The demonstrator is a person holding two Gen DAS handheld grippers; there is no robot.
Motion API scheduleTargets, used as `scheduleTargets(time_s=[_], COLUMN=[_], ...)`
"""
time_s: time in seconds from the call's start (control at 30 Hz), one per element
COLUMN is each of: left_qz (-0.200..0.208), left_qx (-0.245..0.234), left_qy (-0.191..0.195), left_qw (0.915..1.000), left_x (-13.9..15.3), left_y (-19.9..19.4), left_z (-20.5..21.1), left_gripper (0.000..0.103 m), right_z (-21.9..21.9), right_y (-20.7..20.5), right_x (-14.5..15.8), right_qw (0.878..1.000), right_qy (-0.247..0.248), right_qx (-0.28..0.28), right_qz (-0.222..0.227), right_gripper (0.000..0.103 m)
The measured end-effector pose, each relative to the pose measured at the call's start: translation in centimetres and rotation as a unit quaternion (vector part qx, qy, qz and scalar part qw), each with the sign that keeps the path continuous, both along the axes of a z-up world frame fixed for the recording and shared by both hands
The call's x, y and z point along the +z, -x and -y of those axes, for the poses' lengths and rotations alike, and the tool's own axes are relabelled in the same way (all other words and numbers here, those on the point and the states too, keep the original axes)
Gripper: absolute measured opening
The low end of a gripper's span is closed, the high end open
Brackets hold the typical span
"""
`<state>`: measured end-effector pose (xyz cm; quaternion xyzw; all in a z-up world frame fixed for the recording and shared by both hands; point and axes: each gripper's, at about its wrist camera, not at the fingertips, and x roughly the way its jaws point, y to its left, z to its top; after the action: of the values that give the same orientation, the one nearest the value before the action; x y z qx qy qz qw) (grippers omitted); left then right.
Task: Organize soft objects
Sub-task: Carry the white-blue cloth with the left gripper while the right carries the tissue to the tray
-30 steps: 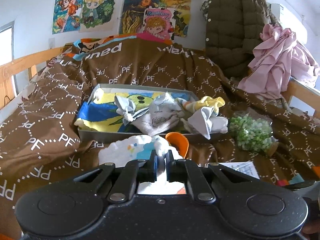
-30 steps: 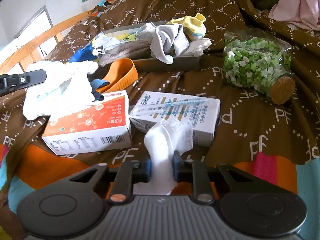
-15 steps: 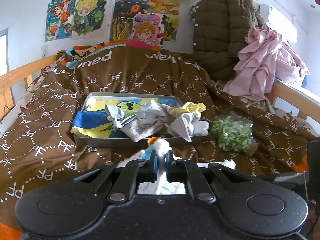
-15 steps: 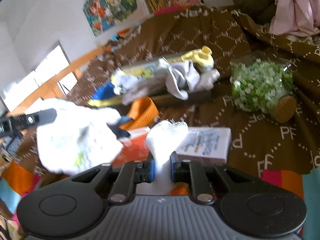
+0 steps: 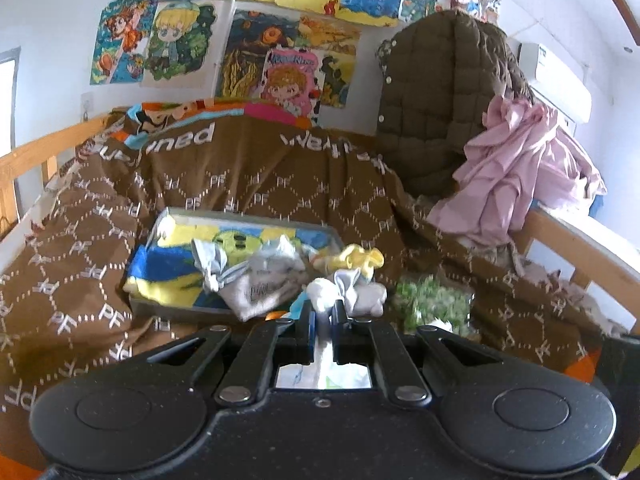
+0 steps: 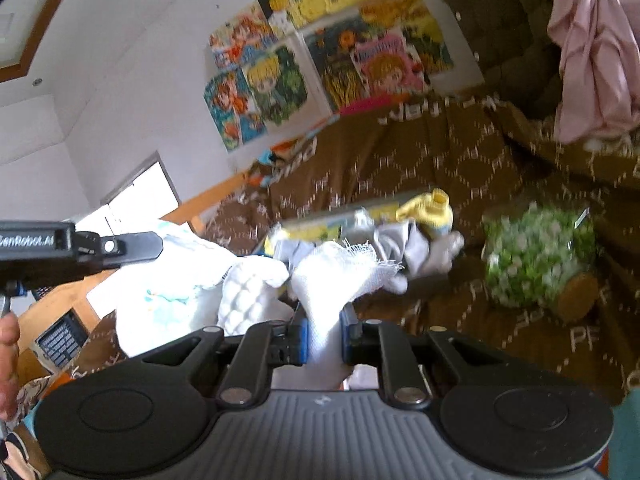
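Observation:
My left gripper is shut on a white patterned cloth, which hangs below it in the right wrist view. My right gripper is shut on a white gauze cloth and holds it up in the air. A grey tray on the brown blanket holds a blue-yellow towel, grey cloths and a yellow sock. The tray lies ahead of both grippers and shows blurred in the right wrist view.
A jar of green pieces with a cork lid lies on the blanket right of the tray. A brown quilted jacket and pink clothes hang at the back right. Wooden bed rails run along both sides.
Both grippers have risen from the blanket with their cloths. The boxes under the right gripper have dropped out of view. The tray now sits lower and further off in both views.

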<state>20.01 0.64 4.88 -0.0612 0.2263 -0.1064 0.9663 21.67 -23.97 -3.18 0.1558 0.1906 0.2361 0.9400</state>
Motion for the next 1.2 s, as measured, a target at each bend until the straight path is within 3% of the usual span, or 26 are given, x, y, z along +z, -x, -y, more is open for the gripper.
scheduleTargets(time_s=[0.2, 0.63, 0.93, 1.2], left_qz=[0.030, 0.070, 0.074, 0.068], left_qx=[0.006, 0.041, 0.062, 0.080], left_qy=[-0.008, -0.016, -0.032, -0.050], left_qw=[0.9995, 0.9966, 0.9949, 0.9932], left_x=[1.4, 1.6, -0.4, -1.9], left_y=[-2.1, -11.0, -16.4, -20.5], left_z=[-0.1, -0.7, -0.6, -0.6], left_gripper=[0.007, 0.007, 0.007, 0.007], right_z=[-0.5, -2.1, -3.2, -4.9], right_y=[-2.7, -10.9, -16.6, -19.7], right_x=[1.2, 1.3, 0.0, -1.5], right_qw=[0.998, 0.994, 0.996, 0.996], right_qy=[0.014, 0.014, 0.006, 0.046], right_qx=[-0.011, -0.022, -0.033, -0.026], right_qz=[0.063, 0.102, 0.082, 0.068], right_gripper=[0.017, 0.017, 0.017, 0.017])
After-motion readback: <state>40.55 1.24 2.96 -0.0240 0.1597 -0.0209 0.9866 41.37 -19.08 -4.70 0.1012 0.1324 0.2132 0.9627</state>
